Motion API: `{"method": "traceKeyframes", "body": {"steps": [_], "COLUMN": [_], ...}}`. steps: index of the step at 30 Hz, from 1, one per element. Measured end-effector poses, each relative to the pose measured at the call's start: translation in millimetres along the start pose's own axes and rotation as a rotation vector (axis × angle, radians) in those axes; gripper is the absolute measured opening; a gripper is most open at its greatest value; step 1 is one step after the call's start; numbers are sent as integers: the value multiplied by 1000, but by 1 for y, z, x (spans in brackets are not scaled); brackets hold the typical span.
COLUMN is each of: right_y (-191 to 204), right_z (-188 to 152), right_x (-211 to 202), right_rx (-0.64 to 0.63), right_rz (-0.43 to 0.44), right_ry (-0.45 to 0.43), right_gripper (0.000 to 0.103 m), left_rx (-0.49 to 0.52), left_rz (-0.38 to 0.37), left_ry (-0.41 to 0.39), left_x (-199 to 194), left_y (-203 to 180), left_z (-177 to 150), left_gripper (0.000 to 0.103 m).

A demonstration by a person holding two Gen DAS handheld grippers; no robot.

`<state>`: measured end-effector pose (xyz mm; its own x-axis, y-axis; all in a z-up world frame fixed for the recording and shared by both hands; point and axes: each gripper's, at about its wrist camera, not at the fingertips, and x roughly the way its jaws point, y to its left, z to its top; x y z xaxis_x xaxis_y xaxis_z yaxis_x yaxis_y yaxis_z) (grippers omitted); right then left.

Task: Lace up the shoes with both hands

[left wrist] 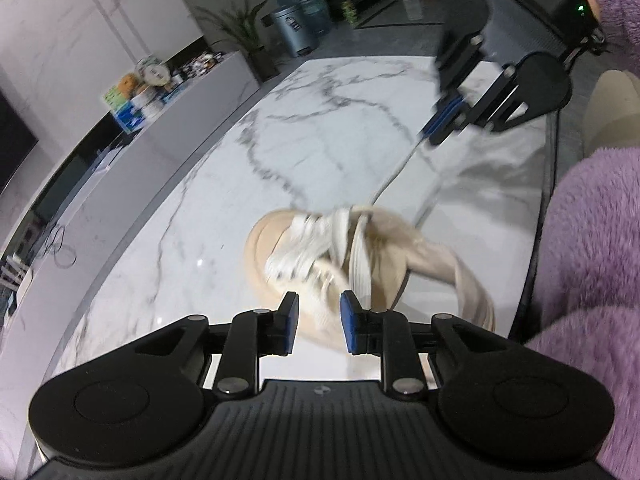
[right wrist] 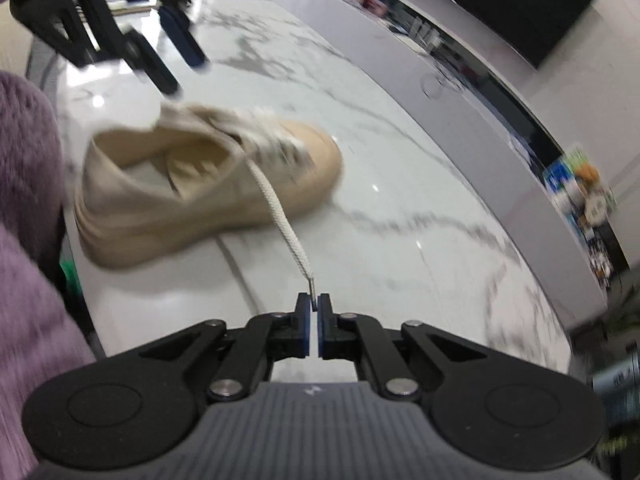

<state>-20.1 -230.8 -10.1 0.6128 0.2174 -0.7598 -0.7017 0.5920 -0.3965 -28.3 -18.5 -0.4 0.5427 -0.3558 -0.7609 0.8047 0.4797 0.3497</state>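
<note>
In the right wrist view the right gripper (right wrist: 315, 307) sits at lower centre with its jaws pinched together on the metal tip (right wrist: 313, 286) of the lace (right wrist: 276, 208). The lace runs taut from the pads up and left to the shoe (right wrist: 192, 196), which lies on the marble table (right wrist: 400, 240) in the left middle of the frame, toe toward the right, heel toward the purple sleeve (right wrist: 24, 208) at the left edge. The left gripper (right wrist: 176, 60) hangs at upper left, above the shoe's heel side and clear of it, its fingers apart.

In the left wrist view the left gripper (left wrist: 319, 312) is at bottom centre, its blue pads a narrow gap apart with nothing between them; no earlier frame shows how they came so. The shoe (left wrist: 320, 256) lies just beyond the fingertips, blurred, toe to the left. The lace (left wrist: 396, 172) rises from it toward the upper right, ending in the closed right gripper (left wrist: 430, 134).
</note>
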Motion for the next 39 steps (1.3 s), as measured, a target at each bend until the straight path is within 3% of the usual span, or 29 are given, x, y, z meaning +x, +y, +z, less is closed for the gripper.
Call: {"method": "traceKeyframes", "body": {"steps": [8,16,22,24,26,27,30,35,39], "right_y": [-12,-18,-23,-26,-27,-27,-28,-24,-10], "right_z": [-49,-70,-66,-61,-55,-51,-38,-8,19], "right_x": [-22,-29,-38,-41,-44,-46,-50,-54,-55], "right_rx": [89,152,263,316,363,384,469,618,730], "right_rz": [-65,-107,-106,-106,-109,-115,-121,-139,-123], "right_ry": [76,129,55,20,-16,-34,-82,-167,-182], "right_gripper": [4,4,6,14,32,35,35,39,45], "left_rx": [-68,-105,-176,-202,-231,-250,-324,-471,-599], "left_rz": [21,44,70,87,106,115,137,220,239], "left_ry": [-2,-8,-34,-46,-61,-71,-112,-158,-168], "left_x": [-14,-26,-38,-44,-50,-53,-62,-70,-76], "left_y": [7,11,15,15,14,14,15,14,8], "left_z": [-11,-11,-2,1,3,4,5,7,7], "left_gripper": [21,21,21,22,27,29,44,54,64]}}
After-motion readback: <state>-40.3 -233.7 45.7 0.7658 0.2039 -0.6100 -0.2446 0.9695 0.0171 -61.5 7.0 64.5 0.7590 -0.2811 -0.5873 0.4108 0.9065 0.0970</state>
